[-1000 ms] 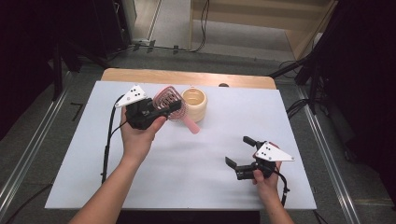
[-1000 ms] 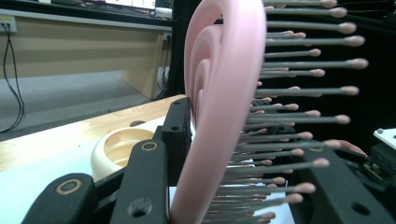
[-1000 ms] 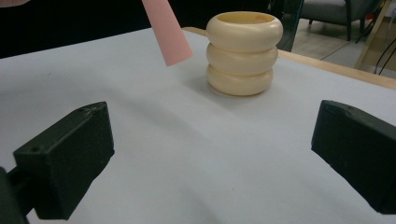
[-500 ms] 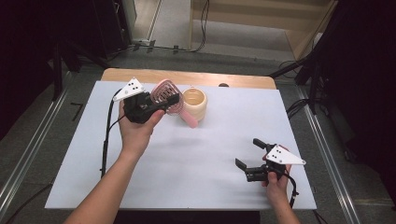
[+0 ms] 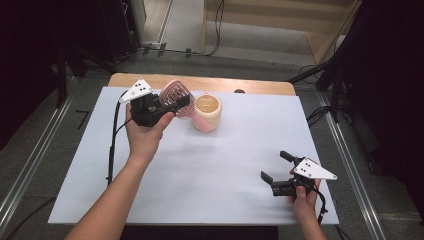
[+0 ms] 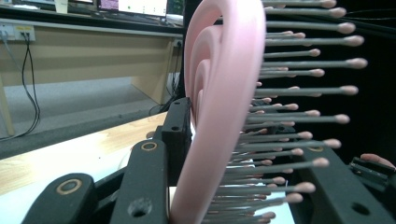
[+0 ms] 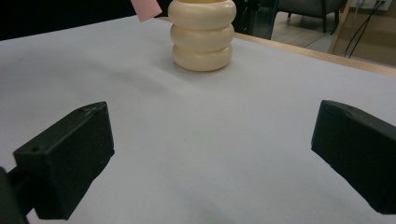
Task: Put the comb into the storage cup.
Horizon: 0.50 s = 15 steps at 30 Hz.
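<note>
The left gripper (image 5: 172, 105) is clamping a pink plastic brush (image 5: 176, 98), its handle slanting down beside the ribbed cream holder (image 5: 207, 112); the right gripper (image 5: 276, 166) is gaping wide, empty.

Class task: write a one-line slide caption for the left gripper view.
Left gripper clamps a pink hairbrush, bristles pointing right.

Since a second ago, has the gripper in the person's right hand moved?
Yes. The right gripper has drifted toward the white mat's right front corner, farther from the cream holder.
</note>
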Each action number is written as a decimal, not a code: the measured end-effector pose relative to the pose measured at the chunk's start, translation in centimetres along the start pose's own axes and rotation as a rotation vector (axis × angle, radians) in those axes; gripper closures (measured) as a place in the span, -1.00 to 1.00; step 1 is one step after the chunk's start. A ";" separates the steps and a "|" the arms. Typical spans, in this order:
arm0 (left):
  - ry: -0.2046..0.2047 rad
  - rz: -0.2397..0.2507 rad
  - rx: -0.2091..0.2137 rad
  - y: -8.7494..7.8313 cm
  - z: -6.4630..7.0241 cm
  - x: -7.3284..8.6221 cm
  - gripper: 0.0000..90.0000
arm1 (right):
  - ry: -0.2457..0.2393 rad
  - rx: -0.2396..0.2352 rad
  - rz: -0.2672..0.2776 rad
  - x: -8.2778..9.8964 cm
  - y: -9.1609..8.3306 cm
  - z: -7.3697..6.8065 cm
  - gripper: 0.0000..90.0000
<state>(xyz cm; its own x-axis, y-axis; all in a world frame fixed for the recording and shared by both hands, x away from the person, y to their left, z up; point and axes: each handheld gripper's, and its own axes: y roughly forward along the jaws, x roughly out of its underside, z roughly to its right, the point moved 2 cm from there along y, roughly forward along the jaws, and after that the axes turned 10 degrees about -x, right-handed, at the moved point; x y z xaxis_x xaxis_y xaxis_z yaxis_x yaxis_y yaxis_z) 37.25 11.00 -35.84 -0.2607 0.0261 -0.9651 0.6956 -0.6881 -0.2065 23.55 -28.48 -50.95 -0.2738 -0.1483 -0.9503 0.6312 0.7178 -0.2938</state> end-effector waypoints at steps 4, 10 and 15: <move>-0.006 0.004 -0.004 0.1 -0.2 -0.2 0.38 | 0.005 0.001 0.001 0.2 -0.4 0.2 -1.00; -0.004 0.012 -0.010 0.1 -0.4 -0.7 0.38 | 0.007 0.002 0.005 0.3 -0.6 0.4 -1.00; -0.005 0.019 -0.016 0.1 -0.7 -1.0 0.38 | 0.014 0.006 0.002 0.5 -1.0 0.7 -1.00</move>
<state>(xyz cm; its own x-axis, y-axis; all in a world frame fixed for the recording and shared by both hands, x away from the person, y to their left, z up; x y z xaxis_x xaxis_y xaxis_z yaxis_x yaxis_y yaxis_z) 38.04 11.41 -34.96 -0.2507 0.0095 -0.9680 0.7108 -0.6770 -0.1907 23.30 -29.72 -51.20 -0.2827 -0.1369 -0.9494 0.6362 0.7140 -0.2924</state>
